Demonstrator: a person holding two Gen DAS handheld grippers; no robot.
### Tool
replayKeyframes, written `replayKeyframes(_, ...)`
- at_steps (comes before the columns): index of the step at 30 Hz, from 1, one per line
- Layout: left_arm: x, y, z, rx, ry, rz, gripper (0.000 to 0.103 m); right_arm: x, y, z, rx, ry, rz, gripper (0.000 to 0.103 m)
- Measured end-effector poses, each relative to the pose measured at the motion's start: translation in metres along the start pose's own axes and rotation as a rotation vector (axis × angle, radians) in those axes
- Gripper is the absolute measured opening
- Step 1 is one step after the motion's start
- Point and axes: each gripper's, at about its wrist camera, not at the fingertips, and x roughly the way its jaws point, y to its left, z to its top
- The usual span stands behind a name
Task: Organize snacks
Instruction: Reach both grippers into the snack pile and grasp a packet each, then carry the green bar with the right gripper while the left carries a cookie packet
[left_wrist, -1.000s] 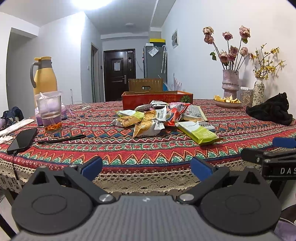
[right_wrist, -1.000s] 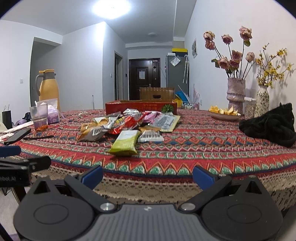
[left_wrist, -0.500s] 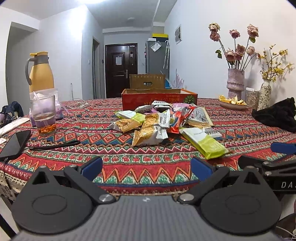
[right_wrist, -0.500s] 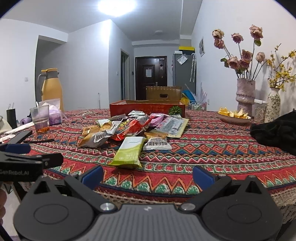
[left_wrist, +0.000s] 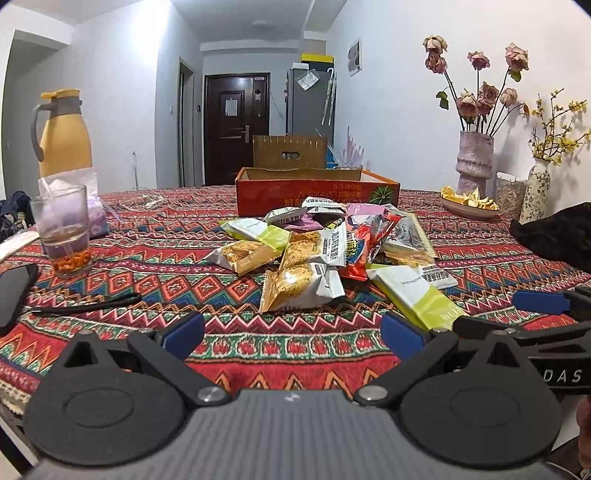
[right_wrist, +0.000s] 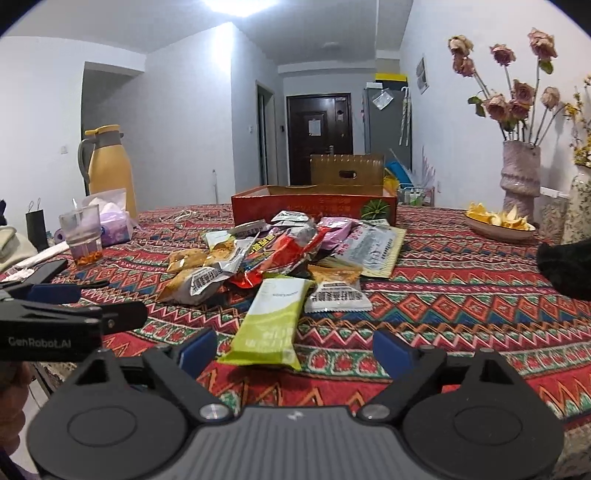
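On the round desk (left_wrist: 155, 258) under its red zigzag-patterned woven cloth, a heap of crinkly foil and plastic snack packets (left_wrist: 325, 247) is piled at about twelve o'clock from both tongs, just in front of a shallow open red cardboard box (left_wrist: 317, 192), which is judged to be the likely place for them. Nearest the right tongs (right_wrist: 293, 347) lies a flat lime-green and white wrapped bar (right_wrist: 271, 321), at twelve o'clock and just ahead of the blue pads; these jaws are closing, and nothing is pressed between them yet, the bar's near end lying just beyond them. The left tongs (left_wrist: 291, 330) are held apart over bare cloth and carry nothing; a puffed golden-brown cracker packet with a white label (left_wrist: 301, 282) lies at twelve o'clock from them.

The packets are judged to be light, soft and slippery, with brittle contents that would be crushed by a hard squeeze. The green bar is probably best taken across its narrow width near the middle, or by its sealed end seam. A clear drinking glass (left_wrist: 64, 229) at ten o'clock should be left alone.
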Motion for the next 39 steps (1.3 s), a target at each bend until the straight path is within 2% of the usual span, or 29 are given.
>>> replayKeyframes(7, 0.03, 0.011, 0.012, -0.02, 0.037, 0.009, 0.103, 0.034, 0.0, 0.013, 0.012, 0.056, 0.02, 0.085)
replayKeyframes(9, 0.038, 0.015, 0.016, -0.029, 0.054, -0.004, 0.103, 0.043, 0.001, 0.016, 0.008, 0.069, 0.021, 0.081)
replayKeyframes(10, 0.042, 0.017, 0.018, -0.035, 0.063, -0.013, 0.103, 0.048, 0.002, 0.017, 0.005, 0.079, 0.023, 0.078)
replayKeyframes(16, 0.064, 0.019, 0.026, -0.033, 0.094, -0.048, 0.1, 0.076, 0.005, 0.022, -0.004, 0.134, 0.058, 0.045)
replayKeyframes(18, 0.072, 0.018, 0.029, -0.038, 0.107, -0.065, 0.098, 0.08, 0.005, 0.023, -0.009, 0.132, 0.05, 0.041)
replayKeyframes(23, 0.093, 0.012, 0.037, -0.063, 0.146, -0.084, 0.093, 0.085, -0.007, 0.026, 0.01, 0.136, 0.039, 0.039)
replayKeyframes(28, 0.108, 0.015, 0.037, -0.116, 0.201, -0.075, 0.076, 0.082, -0.025, 0.027, 0.033, 0.133, -0.017, 0.039)
replayKeyframes(30, 0.11, 0.014, 0.037, -0.117, 0.197, -0.068, 0.074, 0.082, -0.031, 0.027, 0.036, 0.136, -0.033, 0.039)
replayKeyframes(33, 0.106, 0.01, 0.038, -0.122, 0.184, -0.078, 0.057, 0.082, -0.037, 0.027, 0.046, 0.134, -0.029, 0.039)
replayKeyframes(39, 0.083, 0.007, 0.038, -0.115, 0.15, -0.081, 0.052, 0.073, -0.036, 0.027, 0.051, 0.125, -0.002, 0.038)
